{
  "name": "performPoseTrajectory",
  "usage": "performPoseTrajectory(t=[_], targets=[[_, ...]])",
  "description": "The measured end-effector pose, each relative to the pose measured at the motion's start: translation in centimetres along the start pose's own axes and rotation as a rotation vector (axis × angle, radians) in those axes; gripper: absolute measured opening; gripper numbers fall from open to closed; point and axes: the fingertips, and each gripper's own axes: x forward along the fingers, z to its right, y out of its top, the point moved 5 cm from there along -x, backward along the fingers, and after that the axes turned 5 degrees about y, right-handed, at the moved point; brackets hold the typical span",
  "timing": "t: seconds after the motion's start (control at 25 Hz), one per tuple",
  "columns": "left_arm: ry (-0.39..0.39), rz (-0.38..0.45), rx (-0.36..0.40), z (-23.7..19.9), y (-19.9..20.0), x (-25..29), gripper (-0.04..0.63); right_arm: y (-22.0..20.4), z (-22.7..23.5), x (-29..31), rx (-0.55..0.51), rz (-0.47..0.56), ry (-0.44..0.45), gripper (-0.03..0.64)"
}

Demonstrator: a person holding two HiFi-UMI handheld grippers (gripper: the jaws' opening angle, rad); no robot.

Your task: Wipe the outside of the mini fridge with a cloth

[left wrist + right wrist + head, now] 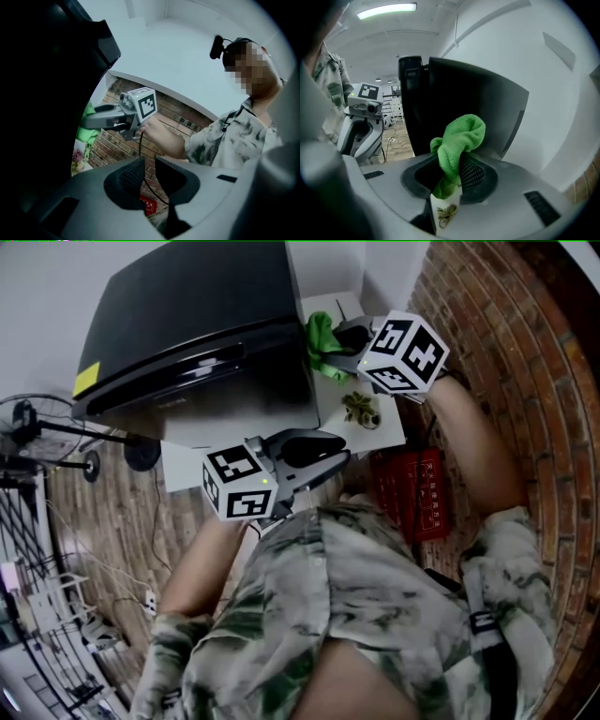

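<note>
Even, cool light from a ceiling strip lamp [386, 9]; fisheye bending, dark vignetted corners, near foreground softly blurred.

Head view: looks steeply down from above and in front of the mini fridge [202, 324], near enough to fill the frame with its top and the person's shirt [375, 615].
Left gripper view: sits low by the mini fridge's front right corner, faces up past its side to the right gripper [89, 119].
Right gripper view: sits close against the mini fridge's right side, faces along it toward the left gripper [337, 460].
Shared: mini fridge and cloth [459, 138] in all three.
</note>
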Motion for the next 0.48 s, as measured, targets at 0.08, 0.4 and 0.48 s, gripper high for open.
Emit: performPoseTrajectory(t=[0.08, 0.4, 0.48], targets=[[-0.001, 0.000, 0.002, 0.0, -0.1, 0.0, 0.077, -1.5, 0.0, 1.2, 0.028, -0.017, 0.005, 0.104], [0.009, -0.008, -0.011, 0.0, -0.5, -0.4, 0.077, -8.0, -0.5, 6.4, 0.132, -0.094, 0.036, 0.104], [0.014, -0.008, -0.013, -0.1, -0.5, -0.6, 0.077, -9.6, -0.6, 7.9, 0.145, -0.123, 0.042, 0.104]])
